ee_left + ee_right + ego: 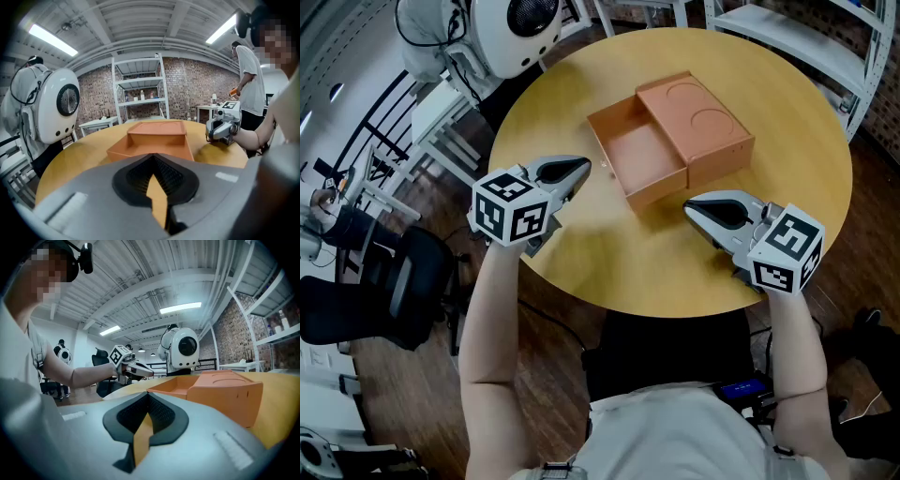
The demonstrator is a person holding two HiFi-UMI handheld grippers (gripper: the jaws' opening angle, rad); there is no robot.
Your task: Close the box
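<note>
Round wooden surface (609, 258), seen from above. Orange box (675, 141) lies a little past centre, toward 12 o'clock. It is half open: the tray is slid out toward 7 o'clock and shows nothing inside. The cover, embossed with two rings, sits over the 1 o'clock half.

Left tongs (585, 168) are at 9 o'clock of the box, tips pointing at the tray's side wall, near but apart from it. Tips are pressed together with nothing between them; only a sliver of the surface shows through.

Right tongs (688, 208) are at 5 o'clock of the box, tips just short of the tray's front corner with a small gap. They are likewise closed and empty.

Both are hand-held, forearms reaching in from 6 o'clock.

Off the surface: white rounded machine (511, 33) at 11 o'clock, black chair (394, 291) at 8 o'clock, white shelving (825, 37) at 1 o'clock.
</note>
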